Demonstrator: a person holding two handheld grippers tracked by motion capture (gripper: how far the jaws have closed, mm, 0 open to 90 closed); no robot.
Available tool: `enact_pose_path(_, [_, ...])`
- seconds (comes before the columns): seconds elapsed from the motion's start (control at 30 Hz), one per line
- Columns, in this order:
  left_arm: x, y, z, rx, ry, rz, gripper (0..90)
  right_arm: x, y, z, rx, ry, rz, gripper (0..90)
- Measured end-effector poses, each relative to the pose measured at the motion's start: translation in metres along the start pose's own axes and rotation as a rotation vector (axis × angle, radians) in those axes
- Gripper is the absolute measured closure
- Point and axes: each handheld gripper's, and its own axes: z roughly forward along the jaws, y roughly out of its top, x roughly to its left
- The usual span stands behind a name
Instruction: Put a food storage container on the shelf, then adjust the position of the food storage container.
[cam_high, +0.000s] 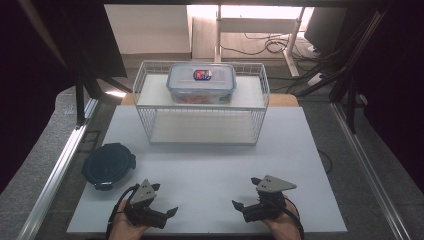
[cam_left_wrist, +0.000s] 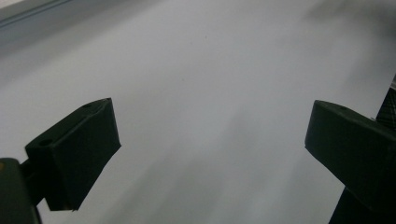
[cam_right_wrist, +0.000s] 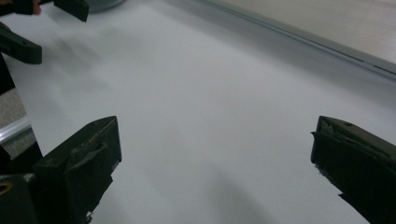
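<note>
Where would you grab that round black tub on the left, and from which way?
Probably the black tub by its rim, from above: it lies flat and low near the table's left edge, wider than the open left gripper looks able to span. A latch tab sticking out in front may also serve.

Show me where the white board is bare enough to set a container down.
Widest bare patch: the white board between the wire rack and both open grippers, left gripper and right gripper. Also bare right of the rack, and on its lower shelf. Crowded: front-left by the dark round container, and the rack's top, where the clear lidded box sits.
</note>
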Motion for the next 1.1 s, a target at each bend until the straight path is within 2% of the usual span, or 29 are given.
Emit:
enact_pose_path(0.17, [0.003, 0.000, 0.000, 0.000, 0.007, -0.013, 2.4, 0.002, -0.001, 0.004, 0.023, -0.002, -0.027, 1.6])
enact_pose_path(0.37, [0.009, 0.004, -0.003, -0.009, 0.017, -0.037, 1.8, 0.001, -0.002, 0.006, 0.029, -0.006, -0.019, 1.7])
enact_pose_path(0.4, [0.012, 0.006, -0.005, -0.020, 0.020, -0.050, 1.8, 0.000, -0.002, 0.006, 0.031, -0.007, -0.019, 1.8])
enact_pose_path(0.47, [0.018, 0.010, -0.009, -0.035, 0.055, -0.072, 3.0, 0.000, -0.002, 0.006, 0.036, -0.013, -0.022, 1.9])
enact_pose_path(0.53, [0.028, 0.015, -0.015, -0.060, 0.079, -0.110, 6.6, 0.000, -0.002, 0.006, 0.039, -0.014, -0.022, 1.9])
enact_pose_path(0.57, [0.034, 0.018, -0.018, -0.074, 0.085, -0.133, 11.1, 0.000, -0.002, 0.007, 0.038, -0.015, -0.025, 1.9])
enact_pose_path(0.67, [0.052, 0.025, -0.027, -0.110, 0.098, -0.189, 32.7, 0.000, -0.001, 0.007, 0.036, -0.016, -0.026, 2.0])
enact_pose_path(0.7, [0.056, 0.027, -0.028, -0.104, 0.111, -0.191, 40.4, 0.000, -0.001, 0.007, 0.038, -0.018, -0.031, 2.0])
enact_pose_path(0.73, [0.062, 0.030, -0.031, -0.095, 0.144, -0.183, 44.8, 0.000, -0.001, 0.008, 0.040, -0.019, -0.034, 2.0])
enact_pose_path(0.77, [0.068, 0.033, -0.033, -0.089, 0.163, -0.174, 53.4, 0.001, -0.001, 0.009, 0.043, -0.019, -0.038, 2.0])
enact_pose_path(0.9, [0.092, 0.039, -0.044, -0.097, 0.220, -0.183, 77.9, 0.001, -0.001, 0.010, 0.055, -0.022, -0.047, 2.3])
enact_pose_path(1.03, [0.127, 0.037, -0.059, -0.095, 0.299, -0.216, 89.1, 0.001, -0.001, 0.011, 0.058, -0.018, -0.050, 2.9])
enact_pose_path(1.1, [0.140, 0.033, -0.065, -0.102, 0.322, -0.242, 90.0, 0.000, -0.001, 0.011, 0.061, -0.016, -0.053, 3.0])
